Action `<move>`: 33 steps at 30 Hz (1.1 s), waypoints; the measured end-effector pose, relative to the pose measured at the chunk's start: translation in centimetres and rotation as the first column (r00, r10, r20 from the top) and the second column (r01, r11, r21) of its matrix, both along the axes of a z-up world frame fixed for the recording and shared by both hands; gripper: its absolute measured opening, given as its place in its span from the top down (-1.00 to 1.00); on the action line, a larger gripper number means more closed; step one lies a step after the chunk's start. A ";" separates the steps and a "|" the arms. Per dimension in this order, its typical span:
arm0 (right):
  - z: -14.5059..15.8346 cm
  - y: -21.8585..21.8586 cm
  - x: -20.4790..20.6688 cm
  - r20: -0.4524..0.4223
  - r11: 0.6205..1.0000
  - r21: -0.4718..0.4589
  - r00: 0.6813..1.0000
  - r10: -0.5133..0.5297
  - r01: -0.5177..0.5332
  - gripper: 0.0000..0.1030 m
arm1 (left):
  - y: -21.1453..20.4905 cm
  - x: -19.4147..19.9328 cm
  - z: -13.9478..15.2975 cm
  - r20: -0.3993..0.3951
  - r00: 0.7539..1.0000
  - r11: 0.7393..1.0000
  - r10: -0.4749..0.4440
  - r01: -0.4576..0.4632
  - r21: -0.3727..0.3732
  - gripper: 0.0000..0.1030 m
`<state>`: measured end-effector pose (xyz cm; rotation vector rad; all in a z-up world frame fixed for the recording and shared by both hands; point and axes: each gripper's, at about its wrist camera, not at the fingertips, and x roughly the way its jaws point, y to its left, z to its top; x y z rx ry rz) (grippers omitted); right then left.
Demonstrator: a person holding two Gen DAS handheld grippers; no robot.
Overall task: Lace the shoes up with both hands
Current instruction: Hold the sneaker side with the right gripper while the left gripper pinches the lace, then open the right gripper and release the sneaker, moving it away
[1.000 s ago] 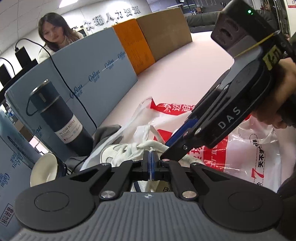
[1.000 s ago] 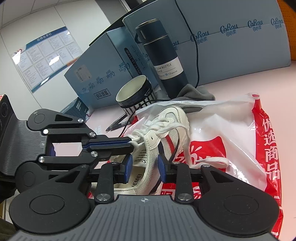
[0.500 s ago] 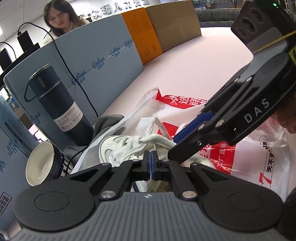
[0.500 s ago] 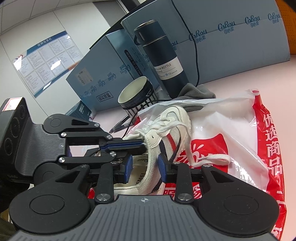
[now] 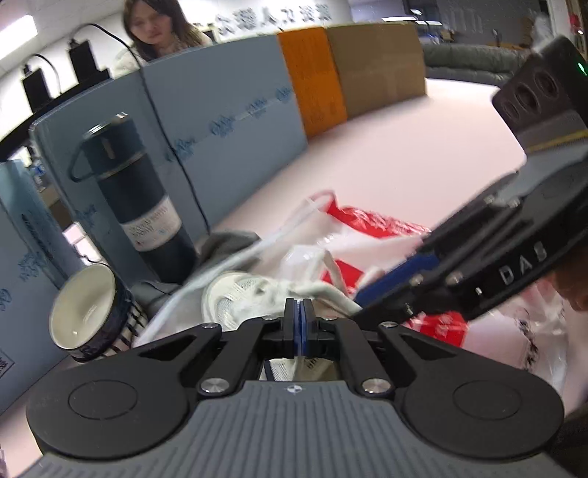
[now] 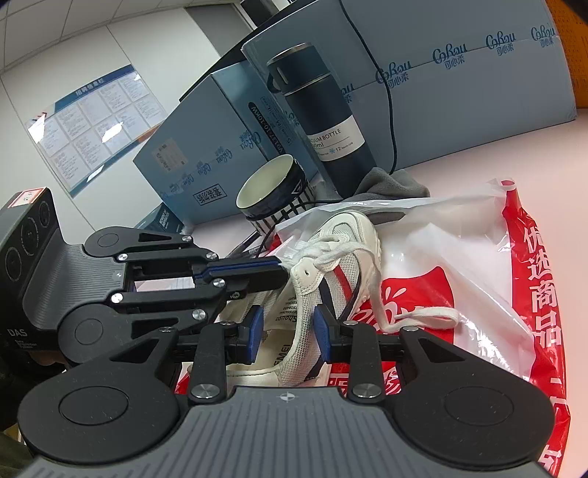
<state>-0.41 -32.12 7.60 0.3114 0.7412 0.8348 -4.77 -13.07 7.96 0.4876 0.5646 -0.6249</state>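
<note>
A white sneaker [image 6: 330, 264] with red and navy stripes lies on a red-and-white plastic bag [image 6: 459, 264]; it also shows in the left wrist view [image 5: 239, 290]. My left gripper [image 5: 298, 307] is shut on the white lace [image 5: 323, 290] at the shoe's upper eyelets; it also shows in the right wrist view [image 6: 283, 266]. My right gripper [image 6: 287, 329] is open, its pads astride the shoe's collar without closing. A loose lace end [image 6: 422, 318] trails over the bag.
A dark vacuum bottle [image 6: 323, 121], a navy bowl [image 6: 272, 187] on a striped cup, a grey cloth [image 6: 389, 184] and blue boxes [image 6: 459, 92] stand behind the shoe. A black cable [image 6: 389, 110] runs down the box. Pens [image 6: 246, 242] lie left. A woman [image 5: 158, 29] sits beyond.
My left gripper has pulled back and up with the lace held, so the shoe sits farther from it. My right gripper stays open around the shoe's collar.
</note>
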 end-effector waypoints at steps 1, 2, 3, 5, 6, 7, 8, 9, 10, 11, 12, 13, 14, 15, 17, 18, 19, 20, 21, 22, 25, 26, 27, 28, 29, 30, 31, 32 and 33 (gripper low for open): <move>0.0 0.0 0.0 -0.001 1.000 0.001 1.000 0.000 0.000 0.43 | -0.1 -0.1 -0.2 0.000 1.000 1.000 -0.009 0.009 0.011 0.97; 0.0 0.0 0.0 -0.002 1.000 0.002 1.000 0.000 0.000 0.43 | -0.2 -0.2 -0.3 -0.001 1.000 1.000 -0.017 0.017 0.020 0.97; 0.0 0.0 0.0 -0.003 1.000 0.002 1.000 -0.001 0.001 0.43 | -0.2 -0.1 -0.3 -0.003 1.000 1.000 -0.011 0.011 0.006 0.97; -0.1 0.1 0.0 -0.004 1.000 0.003 1.000 -0.001 0.001 0.43 | -0.1 0.1 -0.2 -0.007 1.000 1.000 -0.001 0.001 -0.021 0.97; -0.1 0.1 0.0 -0.005 1.000 0.003 1.000 -0.002 0.002 0.43 | 0.0 0.1 0.0 -0.008 1.000 0.999 0.002 -0.003 -0.046 0.97; -0.1 0.1 0.0 -0.005 1.000 0.004 1.000 -0.002 0.002 0.42 | 0.1 0.2 0.2 -0.009 1.000 0.998 0.005 -0.005 -0.068 0.97; -0.1 0.1 0.0 -0.005 1.000 0.004 1.000 -0.003 0.003 0.42 | 0.1 0.2 0.3 -0.014 1.000 0.997 0.003 -0.004 -0.075 0.97; -0.1 0.1 0.0 -0.005 1.000 0.005 1.000 -0.003 0.003 0.41 | 0.2 0.3 0.4 -0.018 1.000 0.997 0.002 -0.004 -0.080 0.97; -0.1 0.0 0.0 -0.006 1.000 0.006 1.000 -0.003 0.003 0.41 | 0.1 0.3 0.3 -0.018 1.000 0.998 0.000 -0.001 -0.069 0.97; -0.1 0.0 0.1 -0.006 1.000 0.007 1.000 -0.003 0.003 0.41 | 0.0 0.3 0.1 -0.020 1.000 0.999 -0.004 0.003 -0.052 0.97; -0.2 0.0 0.1 -0.006 1.000 0.005 1.000 -0.001 0.001 0.41 | 0.0 0.3 0.0 -0.020 1.000 0.999 -0.009 0.008 -0.040 0.97; -0.1 0.0 0.0 -0.005 1.000 0.002 1.000 0.000 0.000 0.41 | 0.1 0.3 0.1 -0.024 1.000 0.999 -0.014 0.013 -0.045 0.97; -0.1 0.0 0.0 -0.003 1.000 0.000 1.000 -0.001 0.001 0.41 | 0.2 0.2 0.2 -0.033 0.999 0.998 -0.021 0.019 -0.058 0.97; -0.1 -0.1 0.0 -0.003 1.000 0.002 1.000 -0.003 0.003 0.42 | 0.3 0.2 0.3 -0.034 0.999 0.998 -0.025 0.023 -0.065 0.97; -0.2 -0.2 0.1 -0.002 1.000 0.006 1.000 -0.008 0.008 0.41 | 0.5 0.2 0.4 -0.035 0.999 0.997 -0.034 0.031 -0.076 0.96; -0.2 -0.2 0.1 -0.003 1.000 0.010 1.000 -0.013 0.013 0.41 | 0.4 0.2 0.3 -0.033 0.999 0.997 -0.030 0.028 -0.067 0.96; -0.2 -0.3 0.2 -0.005 1.000 0.013 1.000 -0.014 0.014 0.41 | 0.3 0.3 0.2 -0.029 0.999 0.998 -0.028 0.026 -0.059 0.96; -0.2 -0.2 0.2 -0.005 1.000 0.014 1.000 -0.015 0.015 0.41 | 0.3 0.3 0.2 -0.029 0.999 0.998 -0.027 0.025 -0.061 0.96; -0.2 -0.2 0.2 -0.003 1.000 0.012 1.000 -0.016 0.016 0.40 | 0.3 0.3 0.2 -0.032 0.999 0.997 -0.027 0.025 -0.070 0.96; -0.2 -0.2 0.2 -0.002 1.000 0.012 1.000 -0.018 0.018 0.39 | 0.4 0.4 0.3 -0.035 0.999 0.996 -0.031 0.028 -0.085 0.96; -0.2 -0.7 0.3 -0.001 0.999 0.030 0.999 -0.042 0.042 0.31 | 0.6 0.5 0.3 -0.038 0.999 0.995 -0.036 0.032 -0.097 0.94; -0.2 -0.9 0.4 0.000 0.998 0.039 0.999 -0.054 0.054 0.28 | 0.6 0.5 0.3 -0.039 0.999 0.995 -0.033 0.030 -0.094 0.86; -0.2 -1.1 0.4 0.001 0.997 0.050 0.998 -0.064 0.063 0.22 | 0.8 0.3 0.4 -0.036 0.999 0.995 -0.028 0.024 -0.095 0.81; -0.2 -1.3 0.4 0.003 0.995 0.062 0.997 -0.072 0.072 0.16 | 1.0 0.2 0.5 -0.033 0.999 0.995 -0.023 0.020 -0.096 0.74; -0.1 -1.5 0.5 0.005 0.994 0.074 0.997 -0.081 0.080 0.12 | 1.2 0.0 0.6 -0.031 0.999 0.995 -0.023 0.019 -0.102 0.68; -0.1 -1.7 0.5 0.006 0.992 0.089 0.996 -0.087 0.086 0.09 | 1.4 -0.3 0.8 -0.029 0.999 0.994 -0.022 0.018 -0.107 0.65; -0.1 -1.9 0.6 0.006 0.991 0.105 0.996 -0.089 0.088 0.07 | 1.6 -0.7 1.0 -0.021 1.000 0.994 -0.017 0.014 -0.108 0.60; -0.1 -2.1 0.7 0.003 0.989 0.121 0.996 -0.090 0.088 0.07 | 1.7 -1.1 1.2 -0.014 1.000 0.994 -0.009 0.007 -0.110 0.58; -0.1 -2.2 0.9 -0.001 0.987 0.137 0.996 -0.088 0.088 0.07 | 1.8 -1.5 1.4 -0.010 1.000 0.993 0.002 -0.004 -0.118 0.55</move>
